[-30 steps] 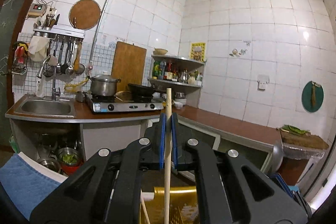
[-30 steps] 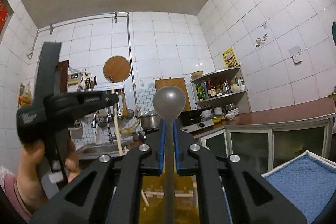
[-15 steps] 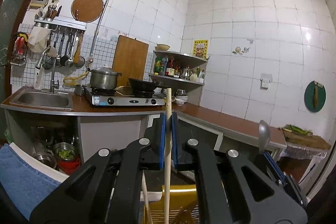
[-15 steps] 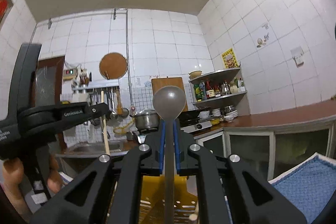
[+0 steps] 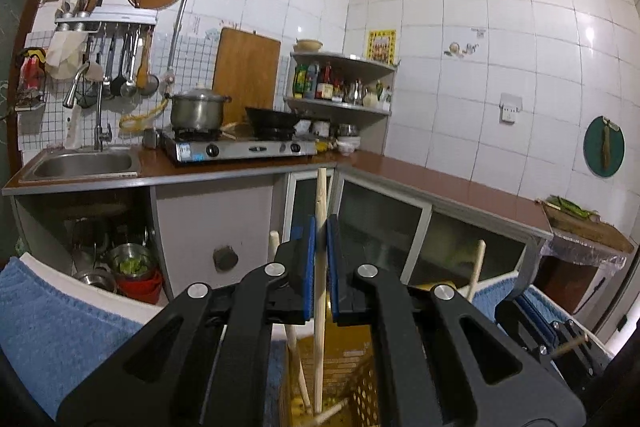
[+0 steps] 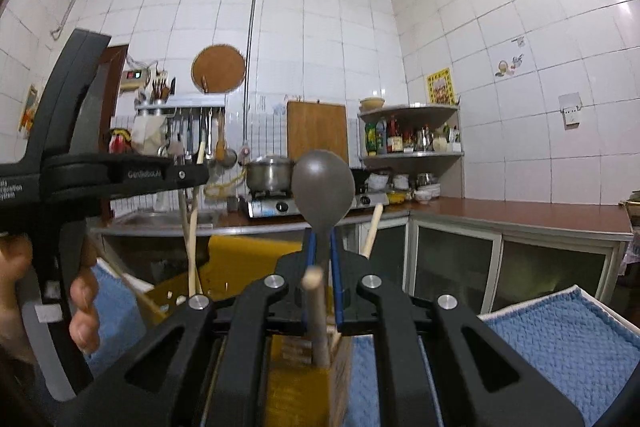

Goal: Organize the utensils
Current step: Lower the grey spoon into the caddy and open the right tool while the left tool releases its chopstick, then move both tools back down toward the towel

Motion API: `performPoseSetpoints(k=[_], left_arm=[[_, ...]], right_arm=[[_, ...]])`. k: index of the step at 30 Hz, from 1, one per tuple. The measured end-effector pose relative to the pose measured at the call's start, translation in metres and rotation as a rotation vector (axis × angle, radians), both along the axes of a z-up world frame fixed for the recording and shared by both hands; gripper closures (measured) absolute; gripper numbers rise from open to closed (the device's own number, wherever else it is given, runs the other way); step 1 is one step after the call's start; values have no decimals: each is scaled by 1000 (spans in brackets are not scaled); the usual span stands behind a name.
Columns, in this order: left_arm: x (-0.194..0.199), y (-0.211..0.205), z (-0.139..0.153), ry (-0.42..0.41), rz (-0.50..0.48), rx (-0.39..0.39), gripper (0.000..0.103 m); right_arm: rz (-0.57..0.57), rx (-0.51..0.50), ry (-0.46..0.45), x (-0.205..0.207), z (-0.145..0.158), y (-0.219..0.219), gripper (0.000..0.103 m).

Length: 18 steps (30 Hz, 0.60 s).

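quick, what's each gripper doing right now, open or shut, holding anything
left gripper: closed on a wooden chopstick, its lower end down in the yellow basket.
right gripper: closed on the handle of a grey spoon, bowl upward.

You faced white tiled walls (image 5: 460, 27) meeting at twelve o'clock, a brown counter (image 5: 420, 175) running beneath them, a steel sink (image 5: 80, 163) at ten o'clock, and a corner shelf (image 5: 340, 83) of bottles above the stove (image 5: 240, 149).

Between my blue pads (image 5: 309, 269): pale wooden chopstick (image 5: 320, 227); grey spoon (image 6: 323, 187). Below them, yellow perforated basket (image 5: 362, 379); blue textured towel (image 6: 560, 339) alongside.
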<state>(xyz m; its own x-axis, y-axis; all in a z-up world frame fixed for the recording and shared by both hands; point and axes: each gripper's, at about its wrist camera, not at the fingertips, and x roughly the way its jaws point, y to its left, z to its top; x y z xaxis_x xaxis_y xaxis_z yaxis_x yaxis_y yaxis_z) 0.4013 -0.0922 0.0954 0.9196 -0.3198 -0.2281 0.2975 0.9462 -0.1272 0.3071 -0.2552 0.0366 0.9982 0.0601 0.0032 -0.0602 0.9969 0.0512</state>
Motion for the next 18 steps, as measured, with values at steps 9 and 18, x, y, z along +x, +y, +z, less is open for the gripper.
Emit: performPoseSetpoints(k=[9,18], left_arm=[[-18,7,0,109,14,68,86],[-81,42,13,140,62,96,30]], right_arm=[[25,15,195,3,1,-5,78],[47,50,266,-42,35,-23,48]])
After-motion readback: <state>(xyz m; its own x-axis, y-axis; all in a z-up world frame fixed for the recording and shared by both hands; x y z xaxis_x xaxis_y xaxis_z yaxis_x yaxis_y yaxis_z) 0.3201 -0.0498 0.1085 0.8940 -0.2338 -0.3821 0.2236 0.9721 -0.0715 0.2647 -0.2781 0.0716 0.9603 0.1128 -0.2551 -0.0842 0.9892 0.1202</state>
